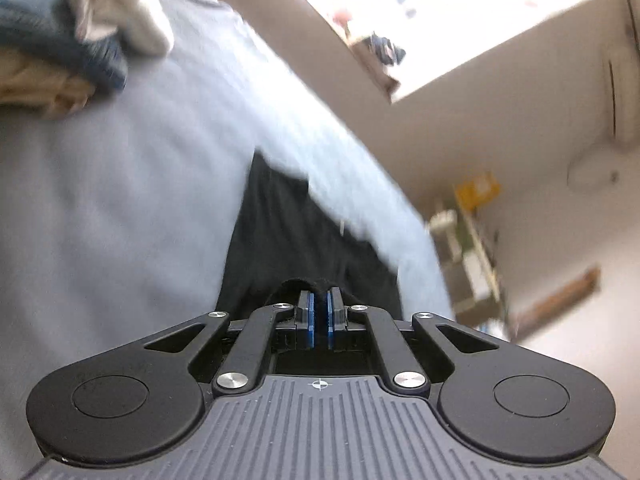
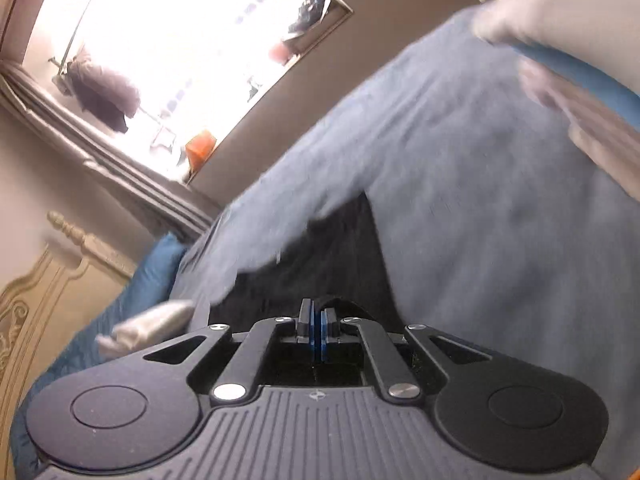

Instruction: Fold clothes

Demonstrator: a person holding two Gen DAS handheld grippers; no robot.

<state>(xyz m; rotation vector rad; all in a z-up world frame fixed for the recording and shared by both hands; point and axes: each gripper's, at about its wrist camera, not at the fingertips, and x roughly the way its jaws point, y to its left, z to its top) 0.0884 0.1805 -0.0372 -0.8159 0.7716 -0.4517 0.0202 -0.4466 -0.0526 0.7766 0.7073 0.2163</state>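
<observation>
A: Gripping is what both tools show. The left gripper [image 1: 319, 300] has its blue pads drawn nearly together on a hem of the black garment [image 1: 288, 236], and the right gripper [image 2: 318, 316] is pinched the same way on the black cloth [image 2: 332, 256] low in the centre of its frame.

B: Where does the garment sit?

A: It runs up from each pair of fingers across the middle of the frame and lies against the pale blue bed sheet [image 1: 120, 200]. Both views are tilted and blurred, so whether it hangs or lies flat cannot be told.

B: How far along is the folding?

A: Judging from this alone, one garment is in hand, held at two points. No crease or finished fold shows on it. That fits either spreading it out or carrying an edge over for a fold.

B: And the rest?

A: A pile of clothes [image 1: 80, 32] sits at the upper left of the left view, loosely heaped, so more seems left. Pale cloths [image 2: 560, 40] show at the upper right of the right view, too blurred to judge.

B: Counts?

A: Two grippers, one black garment, one heap with at least three colours of cloth in it, and one small grey piece [image 2: 152, 322] at the lower left of the right view.
</observation>
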